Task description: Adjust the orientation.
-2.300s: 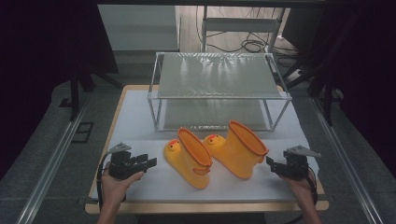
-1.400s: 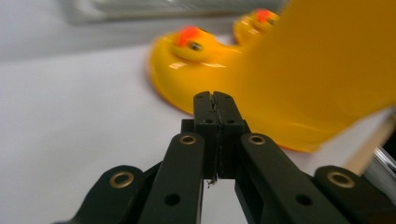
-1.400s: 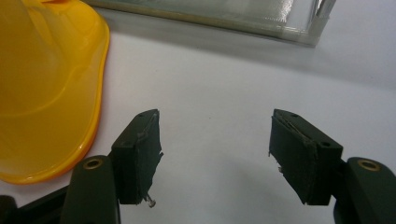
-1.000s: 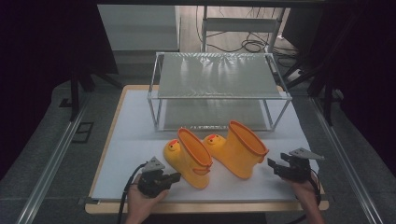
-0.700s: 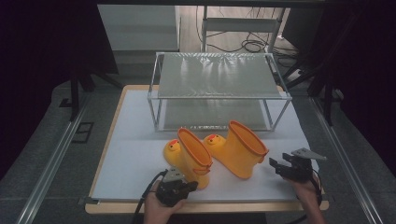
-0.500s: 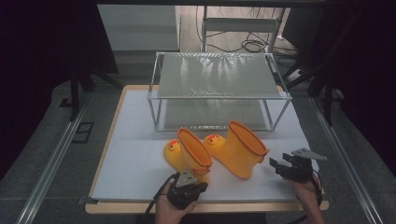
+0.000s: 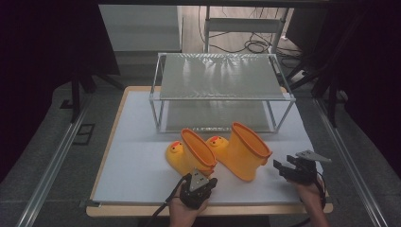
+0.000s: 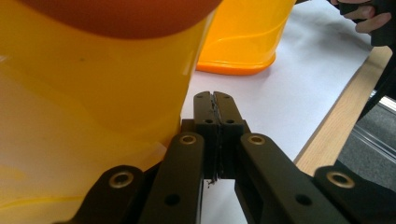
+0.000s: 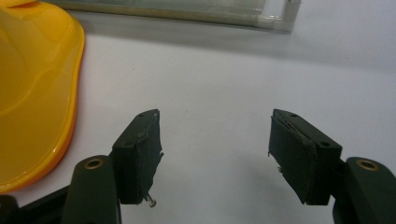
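Note:
Two yellow rubber boots with duck faces lie on the white table top (image 7: 137, 165), orange-rimmed openings toward me. My left gripper (image 7: 203, 178) is shut with nothing in it, right in front of the left boot (image 7: 189, 153). In the left gripper view the closed jaws (image 8: 215, 100) sit beside that boot's wall (image 8: 93, 102), with the right boot (image 8: 243, 37) farther off. My right gripper (image 7: 280, 168) stands open just right of the right boot (image 7: 243, 151), apart from it. In the right gripper view the gripper (image 9: 215, 140) holds nothing, and the boot's rim (image 9: 42, 93) is at the left.
A two-level metal rack (image 7: 220, 75) stands behind the boots; its lower frame (image 9: 187, 14) crosses the top of the right gripper view. The table's wooden front edge (image 7: 142, 210) runs under both hands. The right hand (image 8: 369, 14) appears far off in the left gripper view.
My left hand has slid right along the front edge, from the left part of the table to just in front of the left boot. The right gripper and both boots have stayed put.

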The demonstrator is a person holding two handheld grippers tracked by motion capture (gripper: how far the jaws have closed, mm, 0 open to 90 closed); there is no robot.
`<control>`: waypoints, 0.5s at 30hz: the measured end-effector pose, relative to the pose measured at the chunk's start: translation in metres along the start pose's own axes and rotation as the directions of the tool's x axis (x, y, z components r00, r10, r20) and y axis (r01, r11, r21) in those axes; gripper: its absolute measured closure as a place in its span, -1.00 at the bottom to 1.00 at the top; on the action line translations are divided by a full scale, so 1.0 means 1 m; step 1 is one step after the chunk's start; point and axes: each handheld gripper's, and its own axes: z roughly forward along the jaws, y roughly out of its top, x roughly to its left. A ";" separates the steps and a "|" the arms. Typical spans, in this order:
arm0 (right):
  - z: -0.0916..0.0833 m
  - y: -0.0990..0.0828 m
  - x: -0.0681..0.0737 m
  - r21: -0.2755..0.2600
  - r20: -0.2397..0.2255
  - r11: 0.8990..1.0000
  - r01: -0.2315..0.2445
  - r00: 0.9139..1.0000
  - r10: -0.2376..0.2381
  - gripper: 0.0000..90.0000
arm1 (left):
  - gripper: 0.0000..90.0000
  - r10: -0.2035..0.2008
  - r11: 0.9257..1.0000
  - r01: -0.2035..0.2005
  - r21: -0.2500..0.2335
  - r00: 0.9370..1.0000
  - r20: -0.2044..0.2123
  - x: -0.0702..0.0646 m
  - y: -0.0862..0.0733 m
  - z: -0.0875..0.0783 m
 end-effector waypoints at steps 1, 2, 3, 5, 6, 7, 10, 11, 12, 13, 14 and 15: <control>0.000 0.000 0.000 -0.001 0.000 1.000 0.000 1.000 0.000 -0.25 | 1.00 0.000 1.000 0.000 -0.001 1.000 -0.002 0.000 -0.001 -0.001; 0.000 0.000 0.000 -0.002 0.000 1.000 0.000 1.000 0.000 -0.25 | 1.00 0.002 1.000 -0.002 -0.001 1.000 -0.002 0.001 -0.002 -0.002; -0.001 0.000 0.000 -0.002 0.001 1.000 0.000 1.000 0.000 -0.25 | 1.00 0.002 1.000 -0.002 -0.002 1.000 -0.001 0.002 -0.002 -0.003; -0.001 0.000 -0.001 -0.003 0.003 1.000 -0.005 1.000 0.005 -0.25 | 1.00 0.000 1.000 0.000 0.000 1.000 -0.003 0.004 -0.005 -0.007; -0.001 0.000 -0.002 -0.004 0.003 1.000 -0.006 1.000 0.006 -0.25 | 1.00 -0.004 1.000 0.004 0.000 1.000 -0.003 0.005 -0.006 -0.010; -0.001 0.000 -0.002 -0.004 0.004 1.000 -0.009 1.000 0.009 -0.25 | 1.00 -0.001 1.000 0.001 0.002 1.000 -0.006 0.006 -0.008 -0.012; -0.002 0.000 -0.004 -0.004 0.008 1.000 -0.014 1.000 0.014 -0.25 | 1.00 -0.008 1.000 0.008 0.000 1.000 -0.017 0.010 -0.014 -0.023; -0.002 0.000 -0.005 -0.006 0.009 1.000 -0.015 1.000 0.015 -0.25 | 1.00 -0.015 1.000 0.015 -0.001 1.000 -0.019 0.012 -0.016 -0.026; -0.002 0.000 -0.005 -0.009 0.009 1.000 -0.016 1.000 0.016 -0.25 | 1.00 -0.019 1.000 0.019 -0.001 1.000 -0.022 0.014 -0.018 -0.030; -0.003 0.000 -0.005 -0.009 0.009 1.000 -0.019 1.000 0.019 -0.25 | 1.00 -0.025 1.000 0.025 -0.001 0.999 -0.022 0.016 -0.020 -0.033; -0.003 0.000 -0.005 -0.010 0.010 1.000 -0.020 1.000 0.020 -0.25 | 1.00 -0.028 1.000 0.028 -0.001 0.999 -0.024 0.018 -0.022 -0.037; -0.003 0.000 -0.006 -0.011 0.010 1.000 -0.020 1.000 0.020 -0.25 | 1.00 -0.031 1.000 0.031 -0.001 0.999 -0.028 0.020 -0.024 -0.041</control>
